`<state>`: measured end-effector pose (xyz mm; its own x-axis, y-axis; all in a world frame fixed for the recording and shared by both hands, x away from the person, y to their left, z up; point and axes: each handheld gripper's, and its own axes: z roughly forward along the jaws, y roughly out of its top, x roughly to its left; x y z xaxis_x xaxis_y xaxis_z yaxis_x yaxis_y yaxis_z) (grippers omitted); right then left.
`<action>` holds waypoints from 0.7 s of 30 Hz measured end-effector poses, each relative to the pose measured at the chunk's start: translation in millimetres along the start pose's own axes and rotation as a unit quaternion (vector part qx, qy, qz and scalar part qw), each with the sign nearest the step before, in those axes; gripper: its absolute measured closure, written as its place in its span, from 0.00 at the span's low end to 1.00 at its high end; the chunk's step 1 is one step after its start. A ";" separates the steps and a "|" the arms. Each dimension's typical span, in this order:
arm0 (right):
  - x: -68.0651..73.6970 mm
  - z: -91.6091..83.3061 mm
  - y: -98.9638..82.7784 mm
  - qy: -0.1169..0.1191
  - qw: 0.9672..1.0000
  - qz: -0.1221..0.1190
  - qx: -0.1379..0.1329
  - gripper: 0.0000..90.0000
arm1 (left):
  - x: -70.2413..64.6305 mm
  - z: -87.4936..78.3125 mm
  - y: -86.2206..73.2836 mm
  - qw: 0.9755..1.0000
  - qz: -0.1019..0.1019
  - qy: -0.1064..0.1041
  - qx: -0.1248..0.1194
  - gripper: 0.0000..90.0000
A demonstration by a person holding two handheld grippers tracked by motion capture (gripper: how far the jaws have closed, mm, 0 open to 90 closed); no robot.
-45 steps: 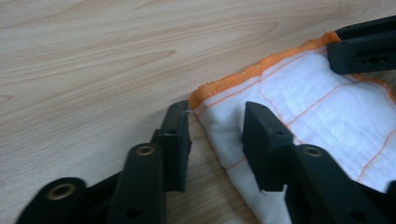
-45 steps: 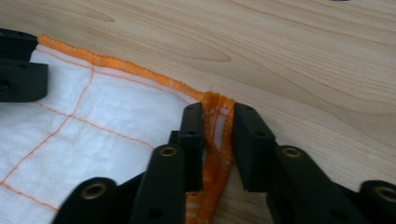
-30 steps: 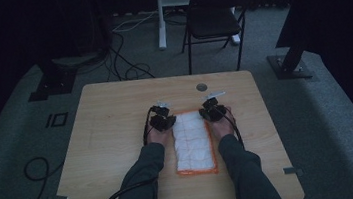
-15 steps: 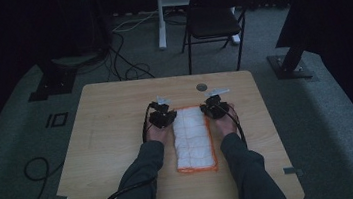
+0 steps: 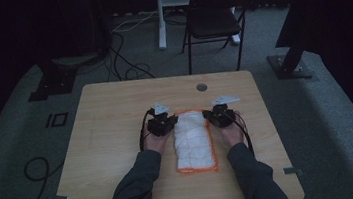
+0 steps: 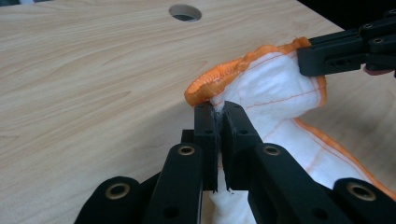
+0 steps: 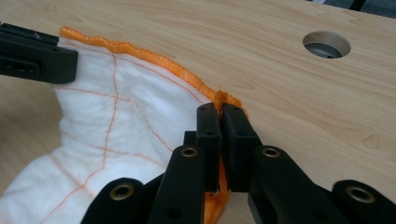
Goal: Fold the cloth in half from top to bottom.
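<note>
Wooden table [image 5: 108, 132] bears a white cloth [image 5: 194, 140], far corners pinched by left tongs [image 6: 218, 109] and right tongs [image 7: 220, 112].

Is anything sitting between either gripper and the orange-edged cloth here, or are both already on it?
Nothing visible stands between them. The left gripper and the right gripper are each shut on a far corner of the cloth, which is lifted off the table there.

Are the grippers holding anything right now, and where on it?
Both hold the white cloth: left gripper and right gripper each pinch a far corner at its orange edge.
</note>
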<state>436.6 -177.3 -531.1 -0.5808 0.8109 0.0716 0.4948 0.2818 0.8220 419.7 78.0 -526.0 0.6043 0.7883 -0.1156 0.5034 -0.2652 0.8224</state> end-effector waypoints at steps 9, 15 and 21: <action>11.3 -15.2 -7.1 0.008 1.000 -0.015 -0.012 0.96 | -7.5 -14.1 -7.5 1.000 0.012 -0.004 -0.008 0.96; 20.4 -28.7 -12.4 0.015 0.999 -0.028 -0.022 0.96 | -12.7 -24.6 -13.8 1.000 0.005 -0.010 -0.011 0.96; 29.1 -42.8 -16.2 0.019 0.998 -0.042 -0.031 0.96 | -19.7 -36.8 -17.4 1.000 0.013 -0.015 -0.015 0.96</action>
<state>384.0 -180.2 -518.1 -0.6434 0.7652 0.0203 0.4028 0.3158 0.8591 376.4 87.5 -517.5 0.6354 0.7644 -0.1097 0.4691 -0.2692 0.8411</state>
